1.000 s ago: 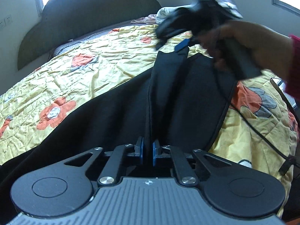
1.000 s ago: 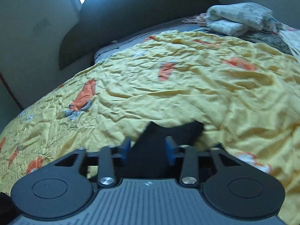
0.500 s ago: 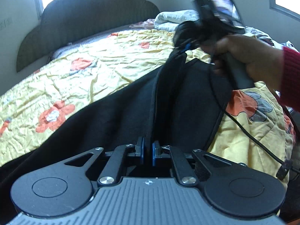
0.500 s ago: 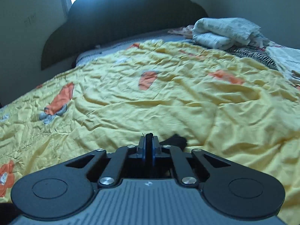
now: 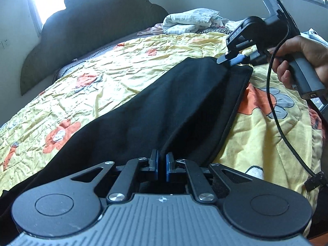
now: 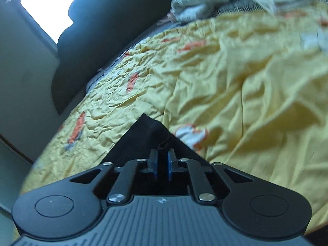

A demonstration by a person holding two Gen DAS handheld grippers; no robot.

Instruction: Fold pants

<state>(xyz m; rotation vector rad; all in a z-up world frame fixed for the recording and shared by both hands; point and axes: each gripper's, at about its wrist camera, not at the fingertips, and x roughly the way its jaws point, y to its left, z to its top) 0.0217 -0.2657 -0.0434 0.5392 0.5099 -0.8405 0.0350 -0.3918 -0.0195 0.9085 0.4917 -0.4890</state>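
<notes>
Black pants (image 5: 155, 110) lie stretched over a yellow flowered bedspread (image 5: 123, 71). My left gripper (image 5: 162, 165) is shut on the near edge of the pants. My right gripper (image 5: 231, 60), seen in the left wrist view at the far right, is shut on the far corner of the pants and holds it lifted. In the right wrist view my right gripper (image 6: 162, 164) pinches a black corner of the pants (image 6: 147, 135) above the bedspread (image 6: 246, 71). The fabric is taut between the two grippers.
A dark headboard (image 5: 92, 26) stands at the back. A pile of folded light laundry (image 5: 190, 21) sits on the far side of the bed, also in the right wrist view (image 6: 205, 0). A cable (image 5: 274, 94) hangs from the right gripper.
My right gripper closed on the pants corner, then lifted and pulled it to the right while tilting. The pants have spread out wider. My left gripper has stayed shut on the near edge.
</notes>
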